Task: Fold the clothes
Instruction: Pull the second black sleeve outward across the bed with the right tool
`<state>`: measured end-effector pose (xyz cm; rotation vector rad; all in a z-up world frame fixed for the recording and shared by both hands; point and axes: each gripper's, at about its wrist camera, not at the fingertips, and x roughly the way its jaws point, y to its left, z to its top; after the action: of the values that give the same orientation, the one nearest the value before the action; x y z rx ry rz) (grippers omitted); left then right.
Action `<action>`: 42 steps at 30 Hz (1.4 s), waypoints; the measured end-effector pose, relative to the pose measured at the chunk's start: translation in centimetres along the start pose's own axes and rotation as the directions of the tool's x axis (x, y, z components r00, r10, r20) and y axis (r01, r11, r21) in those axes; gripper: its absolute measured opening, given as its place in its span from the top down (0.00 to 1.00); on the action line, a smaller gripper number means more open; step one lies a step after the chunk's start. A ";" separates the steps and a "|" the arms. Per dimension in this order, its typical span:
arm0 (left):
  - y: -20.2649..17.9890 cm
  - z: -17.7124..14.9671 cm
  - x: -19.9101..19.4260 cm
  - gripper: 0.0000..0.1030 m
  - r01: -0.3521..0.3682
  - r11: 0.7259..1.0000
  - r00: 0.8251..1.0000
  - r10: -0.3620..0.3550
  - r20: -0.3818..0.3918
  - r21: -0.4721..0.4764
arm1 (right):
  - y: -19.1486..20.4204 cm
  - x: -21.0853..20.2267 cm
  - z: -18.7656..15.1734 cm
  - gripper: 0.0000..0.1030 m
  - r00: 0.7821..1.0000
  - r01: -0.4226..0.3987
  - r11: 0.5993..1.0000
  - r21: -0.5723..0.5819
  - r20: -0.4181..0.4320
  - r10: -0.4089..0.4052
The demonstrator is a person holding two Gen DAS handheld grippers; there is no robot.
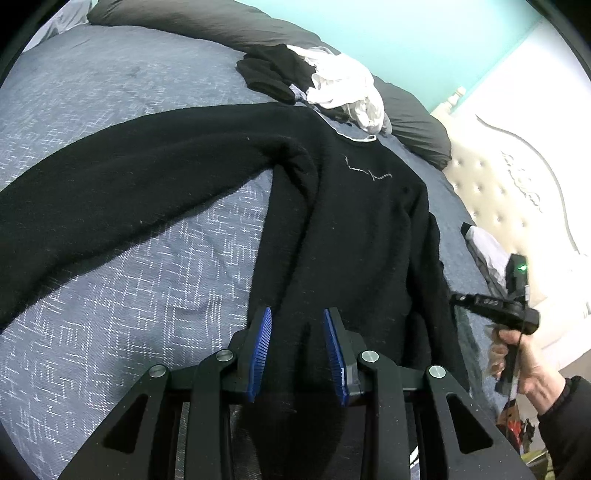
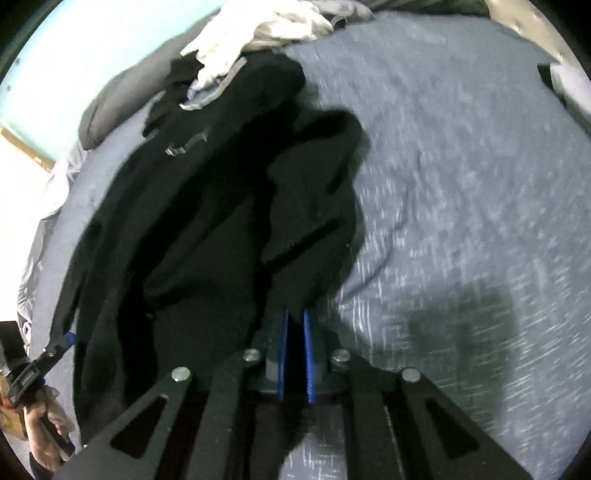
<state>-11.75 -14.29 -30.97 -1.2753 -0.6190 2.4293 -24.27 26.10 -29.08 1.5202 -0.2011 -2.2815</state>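
Observation:
A black sweater (image 1: 351,221) with a small white chest script lies on the blue-grey bed cover (image 1: 129,295), one sleeve stretched far out to the left. My left gripper (image 1: 297,317) sits at its near hem, blue pads closed on bunched black fabric. In the right wrist view my right gripper (image 2: 295,317) has its pads nearly together, pinching the other sleeve (image 2: 314,192), which runs up crumpled over the sweater body (image 2: 184,221). The left gripper (image 2: 61,343) shows at the lower left of that view, at the hem. A hand (image 1: 524,365) holds the right gripper at the sweater's right edge.
A heap of white and black clothes (image 1: 332,81) lies beyond the collar. Dark grey pillows (image 1: 207,22) run along the far side, and a tufted cream headboard (image 1: 498,192) stands at the right. Another grey and white garment (image 1: 487,251) lies by the headboard.

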 end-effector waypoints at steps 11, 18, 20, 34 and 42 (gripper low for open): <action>-0.2 -0.1 0.2 0.69 -0.017 1.000 1.000 0.017 0.000 0.015 | -4.0 -8.8 5.7 0.93 0.968 0.203 0.978 -0.048 0.161 -0.193; -0.5 0.0 0.4 0.69 -0.035 0.999 0.999 0.035 -0.003 0.033 | -7.9 -12.9 9.5 0.93 0.905 0.376 0.925 -0.058 0.235 -0.354; -0.7 0.0 0.5 0.69 -0.038 0.999 0.999 0.039 -0.003 0.038 | -8.9 -13.7 10.6 0.93 0.882 0.425 0.903 -0.062 0.254 -0.398; -1.2 0.0 1.2 0.69 -0.052 0.997 0.999 0.053 -0.011 0.057 | -15.2 -13.1 10.3 0.94 0.832 0.534 0.843 -0.062 0.218 -0.510; -1.5 -0.1 1.4 0.69 -0.056 0.996 0.998 0.057 -0.013 0.062 | -14.9 -6.6 3.9 0.93 0.943 0.333 0.930 -0.157 0.079 -0.324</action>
<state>-12.31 -12.31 -31.26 -1.3021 -0.5064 2.4617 -29.17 41.94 -26.80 1.4991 0.2485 -2.5200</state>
